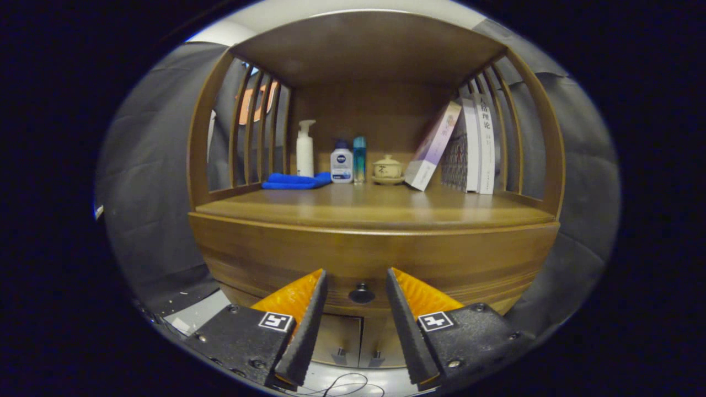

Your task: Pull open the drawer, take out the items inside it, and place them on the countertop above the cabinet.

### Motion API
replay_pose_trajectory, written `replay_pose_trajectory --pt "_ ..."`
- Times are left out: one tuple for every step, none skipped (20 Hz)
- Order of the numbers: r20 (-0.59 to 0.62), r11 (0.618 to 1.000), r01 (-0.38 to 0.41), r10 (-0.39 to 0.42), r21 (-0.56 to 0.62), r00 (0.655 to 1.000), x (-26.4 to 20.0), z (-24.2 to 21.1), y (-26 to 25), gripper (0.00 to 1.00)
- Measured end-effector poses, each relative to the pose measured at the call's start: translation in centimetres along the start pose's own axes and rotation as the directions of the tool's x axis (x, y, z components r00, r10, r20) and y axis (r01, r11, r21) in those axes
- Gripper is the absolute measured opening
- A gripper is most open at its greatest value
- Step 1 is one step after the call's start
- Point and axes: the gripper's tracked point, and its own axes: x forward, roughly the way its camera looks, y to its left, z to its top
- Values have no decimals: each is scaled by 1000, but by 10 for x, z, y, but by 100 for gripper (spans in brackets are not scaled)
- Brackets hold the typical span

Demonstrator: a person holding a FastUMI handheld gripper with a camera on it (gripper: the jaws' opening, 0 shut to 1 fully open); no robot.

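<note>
A wooden cabinet faces me. Its drawer front (375, 259) is closed, with a small dark round knob (362, 293) at its middle. My gripper (356, 278) is open, and the knob sits between the two fingertips, slightly beyond them; neither finger touches it. Above the drawer lies the wooden countertop (375, 207), bare along its front. What is inside the drawer is hidden.
At the back of the countertop stand a white pump bottle (305, 149), a folded blue cloth (296, 181), a white and blue bottle (341, 162), a teal bottle (359, 159), a small lidded cup (387, 167) and leaning books (469, 146). Slatted sides flank the shelf. Two lower doors (358, 342) sit beneath the drawer.
</note>
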Motion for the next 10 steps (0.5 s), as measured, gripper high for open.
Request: replay_pose_trajectory --pt "-11 1000 10 -10 -5 1000 3 -6 -2 67" --pt "-16 1000 10 -10 -7 1000 12 -13 -2 61" --pt "-21 1000 17 -17 -11 1000 19 -16 0 58" --pt "-13 1000 19 -19 -12 1000 21 -16 1 55" --pt "-5 1000 22 -22 -14 1000 22 -14 2 54" --pt "-1 999 31 -31 -15 1000 23 -13 0 48" --pt "1 999 46 -46 -11 999 23 -13 -2 43" --pt "5 998 57 -57 -5 998 25 -13 -3 38" --pt "11 998 63 -63 -1 998 26 -12 -2 34" --pt "14 998 68 -68 3 998 24 -13 -2 31"
